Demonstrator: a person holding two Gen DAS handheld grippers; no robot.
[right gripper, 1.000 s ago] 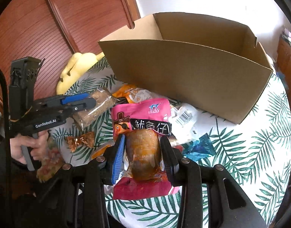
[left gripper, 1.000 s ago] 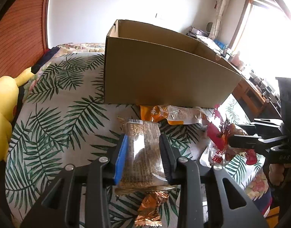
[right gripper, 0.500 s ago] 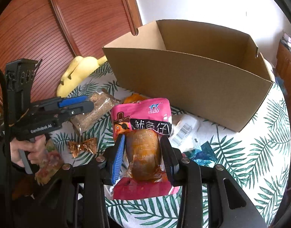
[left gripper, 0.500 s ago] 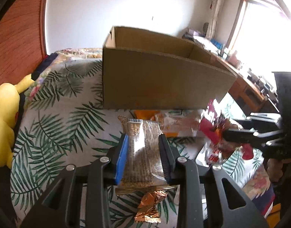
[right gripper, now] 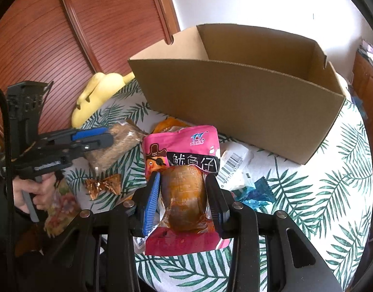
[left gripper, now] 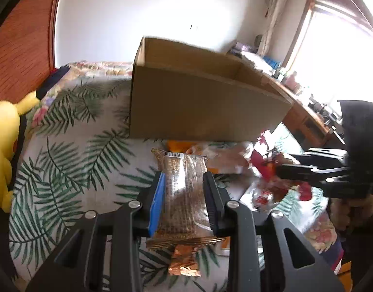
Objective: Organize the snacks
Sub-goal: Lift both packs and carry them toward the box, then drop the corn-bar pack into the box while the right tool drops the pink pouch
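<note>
Left wrist view: the left gripper (left gripper: 184, 202) is clamped on a clear-wrapped brown grain bar (left gripper: 182, 194), lifted above the palm-leaf tablecloth (left gripper: 65, 170), short of the open brown cardboard box (left gripper: 198, 112).
Left risk: the slick wrapper could slide out, since the pads pinch only its middle.
Right wrist view: the right gripper (right gripper: 182, 198) is closed on a pink squid-snack pouch (right gripper: 181, 150), held before the box's near wall.
Right risk: the floppy pouch top may catch that wall unless it goes in higher.
Loose snacks: a copper foil candy (right gripper: 103, 185) and blue wrapper (right gripper: 257, 192) lie on the cloth.

The pink snack pouch (right gripper: 180, 146) reads "鱿鱼仔" in white.
</note>
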